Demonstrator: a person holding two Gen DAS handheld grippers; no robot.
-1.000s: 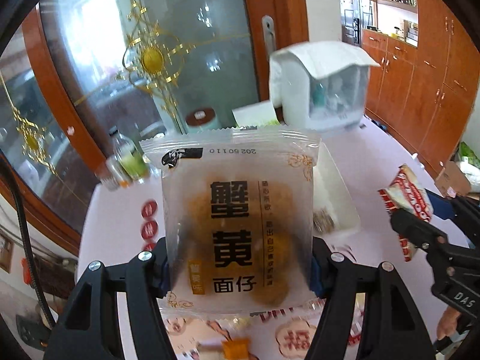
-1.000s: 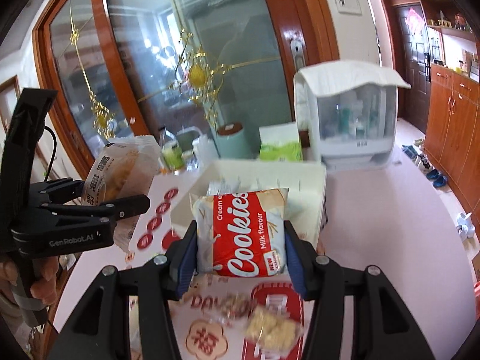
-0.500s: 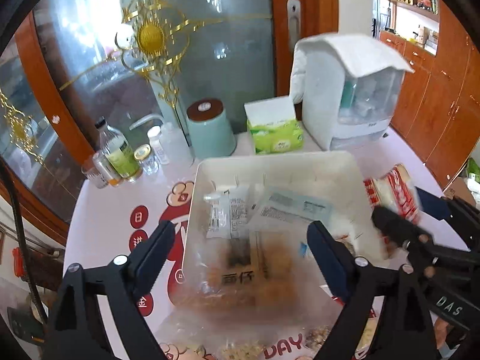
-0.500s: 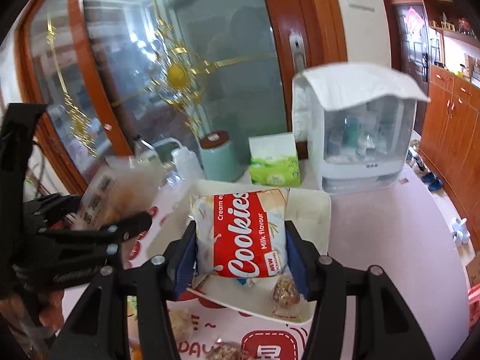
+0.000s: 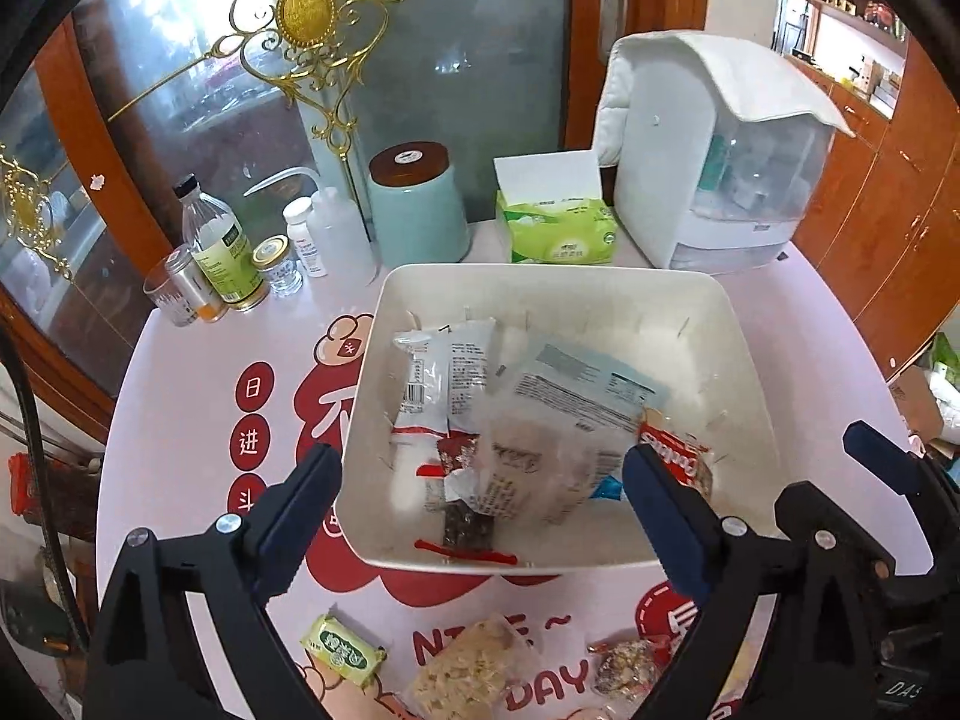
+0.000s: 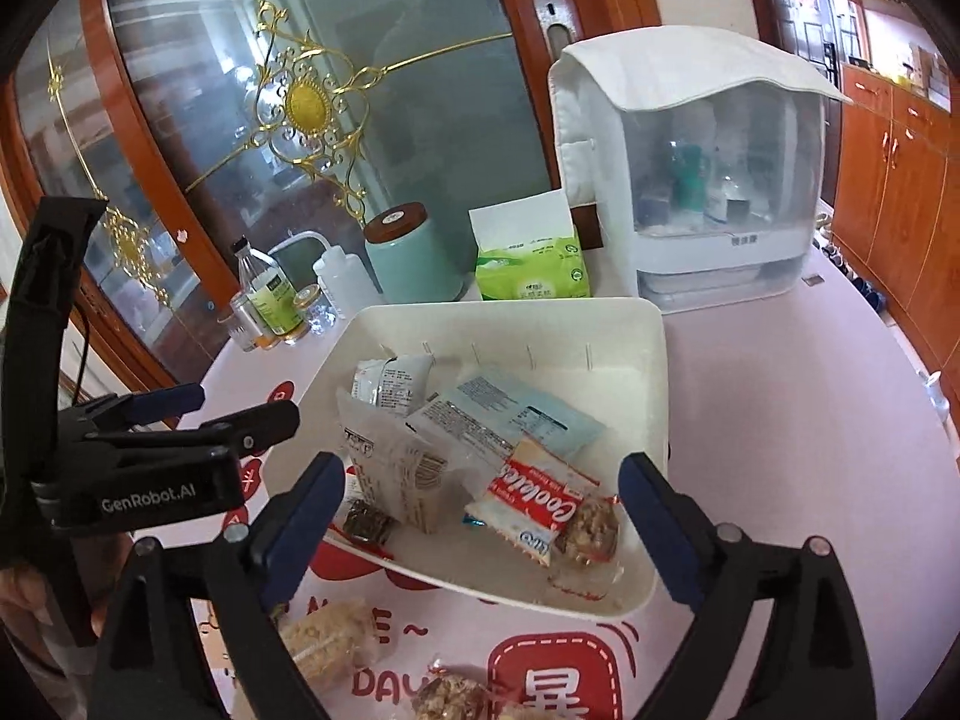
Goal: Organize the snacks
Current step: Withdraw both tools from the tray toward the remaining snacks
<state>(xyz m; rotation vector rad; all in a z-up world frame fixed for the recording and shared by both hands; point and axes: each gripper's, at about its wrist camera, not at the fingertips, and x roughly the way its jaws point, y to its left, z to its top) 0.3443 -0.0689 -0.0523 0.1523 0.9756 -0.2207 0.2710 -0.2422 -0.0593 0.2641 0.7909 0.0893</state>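
Nearest on the table [image 6: 780, 420], just in front of the white tray [image 5: 600, 282], lie loose snacks: a green packet [image 5: 342, 650] and a pale crumbly bar [image 5: 465, 669]. Above them the left gripper [image 5: 483, 480] has its jaws spread wide, with nothing between them; the right gripper [image 6: 477, 489] is likewise wide apart and holds nothing. Inside the tray sit the red cookie packet [image 6: 534, 504] at the near right, touching a clear noodle packet [image 5: 534, 468], with more wrappers piled behind. Beyond the tray stand a tissue box [image 5: 558, 228], a green canister [image 5: 417, 207], bottles [image 5: 219, 246] and a white covered box [image 5: 714, 162]
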